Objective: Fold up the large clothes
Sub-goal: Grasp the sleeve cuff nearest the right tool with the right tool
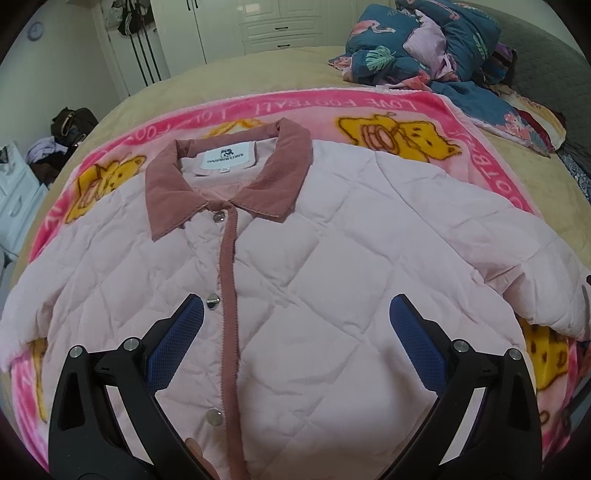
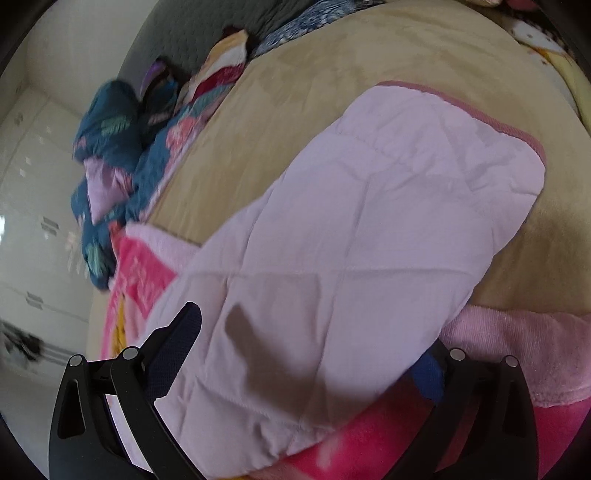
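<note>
A pale pink quilted jacket (image 1: 314, 258) with a dusty-rose corduroy collar (image 1: 173, 184) and snap buttons lies front up, spread flat on a pink cartoon blanket (image 1: 424, 110). My left gripper (image 1: 295, 306) is open and hovers over the jacket's lower front, holding nothing. In the right wrist view one jacket sleeve (image 2: 351, 240) stretches away over the blanket and the beige bedspread (image 2: 295, 92). My right gripper (image 2: 310, 339) is open, with the sleeve lying between its jaws; its right finger (image 2: 428, 373) is partly hidden under the sleeve's edge.
A heap of dark blue flowered bedding (image 1: 424, 44) lies at the bed's far right, also in the right wrist view (image 2: 110, 155). White wardrobes (image 1: 258, 26) stand behind the bed. A white drawer unit (image 1: 18, 199) with clutter stands at the left.
</note>
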